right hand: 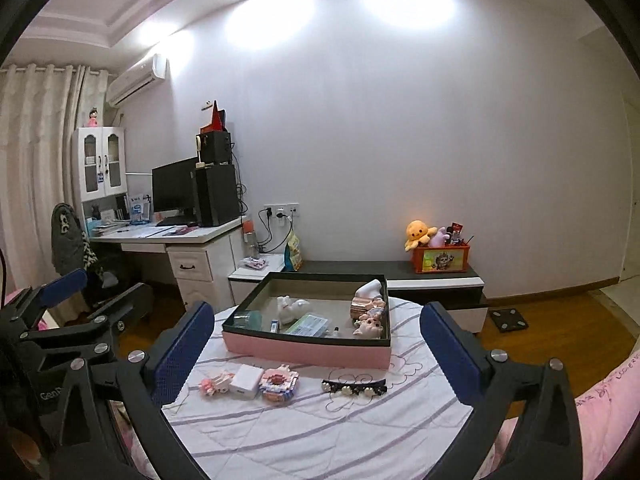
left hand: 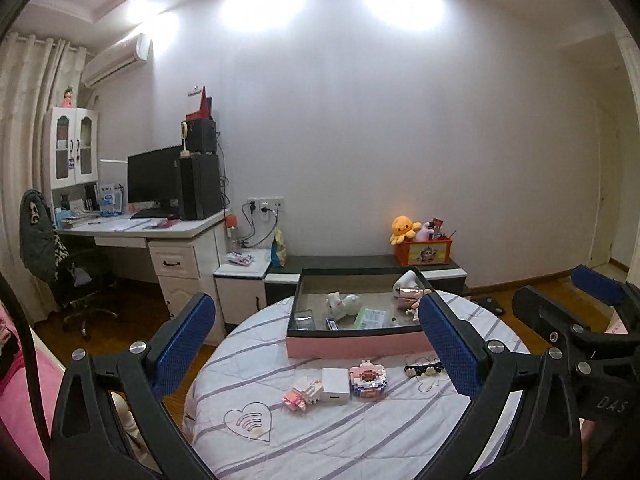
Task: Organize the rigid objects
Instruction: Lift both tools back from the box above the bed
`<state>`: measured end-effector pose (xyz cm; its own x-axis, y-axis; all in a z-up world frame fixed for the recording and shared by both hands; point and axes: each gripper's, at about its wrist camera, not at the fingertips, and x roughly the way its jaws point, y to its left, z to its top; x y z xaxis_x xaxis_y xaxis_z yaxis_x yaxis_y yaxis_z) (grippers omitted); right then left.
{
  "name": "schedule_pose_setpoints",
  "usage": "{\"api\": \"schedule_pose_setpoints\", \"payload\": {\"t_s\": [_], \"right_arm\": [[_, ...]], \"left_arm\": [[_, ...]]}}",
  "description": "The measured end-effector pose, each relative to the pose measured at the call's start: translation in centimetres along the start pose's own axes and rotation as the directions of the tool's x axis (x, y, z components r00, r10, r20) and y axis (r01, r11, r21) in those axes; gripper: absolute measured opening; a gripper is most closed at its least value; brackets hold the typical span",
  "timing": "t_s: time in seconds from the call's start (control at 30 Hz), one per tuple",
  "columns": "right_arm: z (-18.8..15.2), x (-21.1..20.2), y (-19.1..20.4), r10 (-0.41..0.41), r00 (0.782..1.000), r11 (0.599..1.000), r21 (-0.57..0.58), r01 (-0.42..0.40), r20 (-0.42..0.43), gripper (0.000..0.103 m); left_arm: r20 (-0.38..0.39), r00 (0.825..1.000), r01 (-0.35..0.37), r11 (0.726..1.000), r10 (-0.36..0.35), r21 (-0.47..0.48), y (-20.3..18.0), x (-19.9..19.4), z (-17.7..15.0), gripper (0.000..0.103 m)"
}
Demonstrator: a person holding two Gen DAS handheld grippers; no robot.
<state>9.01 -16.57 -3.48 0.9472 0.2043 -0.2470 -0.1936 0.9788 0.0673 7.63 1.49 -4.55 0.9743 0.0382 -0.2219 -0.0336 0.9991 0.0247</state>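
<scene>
Hair clip (right hand: 354, 387) lying crosswise, box (right hand: 304, 350) just behind

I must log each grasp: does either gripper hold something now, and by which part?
Nothing is held. The left gripper and the right gripper are both open and empty above the table.

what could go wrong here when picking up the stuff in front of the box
1. The white cube touches the pink brick toys on both sides; a wide-open right tool could knock or crumble them.
2. The hair clip lies flat on soft cloth, so fingers may snag fabric.
3. The box is already crowded; drops could land on things inside.
</scene>
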Motion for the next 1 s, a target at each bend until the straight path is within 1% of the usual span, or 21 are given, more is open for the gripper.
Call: {"api": "schedule_pose_setpoints", "payload": {"t_s": [0.43,0.7,1.0], "right_arm": [[-0.3,-1.7,0.4,-0.011,0.999,1.000,-0.014,0.011,0.032,0.103],[-0.5,-2.1,0.4,-0.015,0.999,1.000,-0.013,0.016,0.039,0.103],[-0.6,-1.5,0.4,-0.021,1.000,1.000,-0.005,0.021,0.021,0.103]], "left_arm": [[0.025,1.000,0.008,1.000,-0.008,-0.004,0.0,-1.2,0.0,0.103],[0.031,0.999,0.008,1.000,-0.008,-0.003,-0.1,-0.8,0.0,0.103],[0.017,1.000,0.010,1.000,-0.010,-0.001,-0.3,0.2,0.0,0.103]]}}
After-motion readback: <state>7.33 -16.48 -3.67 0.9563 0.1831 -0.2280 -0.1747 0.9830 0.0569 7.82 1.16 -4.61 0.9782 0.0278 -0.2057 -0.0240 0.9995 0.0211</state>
